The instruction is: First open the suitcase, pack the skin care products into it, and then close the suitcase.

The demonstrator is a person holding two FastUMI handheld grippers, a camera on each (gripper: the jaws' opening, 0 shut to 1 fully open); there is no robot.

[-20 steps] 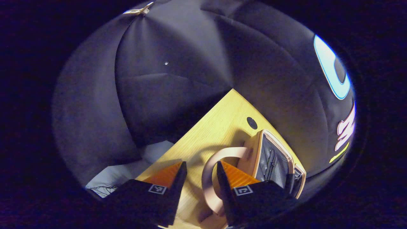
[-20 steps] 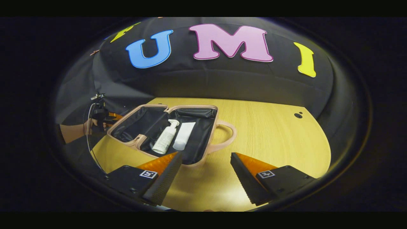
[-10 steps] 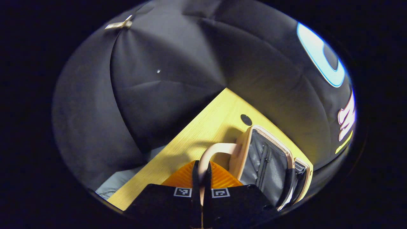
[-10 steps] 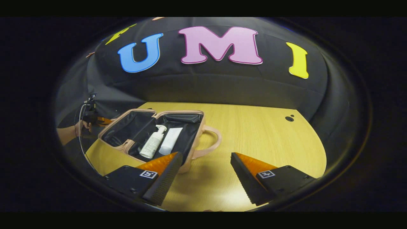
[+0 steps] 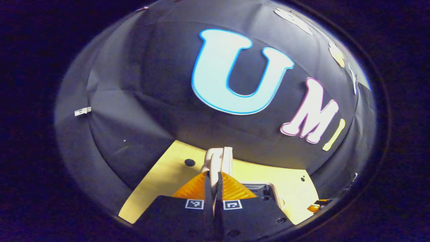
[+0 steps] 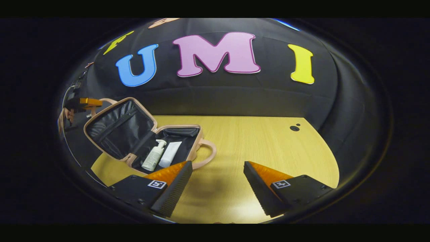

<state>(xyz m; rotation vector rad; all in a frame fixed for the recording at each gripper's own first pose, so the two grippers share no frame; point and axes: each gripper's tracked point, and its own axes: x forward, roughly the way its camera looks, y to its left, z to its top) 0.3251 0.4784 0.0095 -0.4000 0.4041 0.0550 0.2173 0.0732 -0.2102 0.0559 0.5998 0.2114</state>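
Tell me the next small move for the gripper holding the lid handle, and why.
Probably keep swinging the pink suitcase's lid over: the left gripper is shut on the lid's pink handle, the lid stands half raised, and the white pump bottle and white tube already lie inside.

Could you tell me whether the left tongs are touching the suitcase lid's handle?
Touching. In the left gripper view, the left tongs are closed on the lid's handle, which stands up between them, both fingers pressing on it.

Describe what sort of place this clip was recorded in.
Likely a staged recording booth, not a home: black cloth wall draped behind a bare wooden table, with one open pink suitcase on it.
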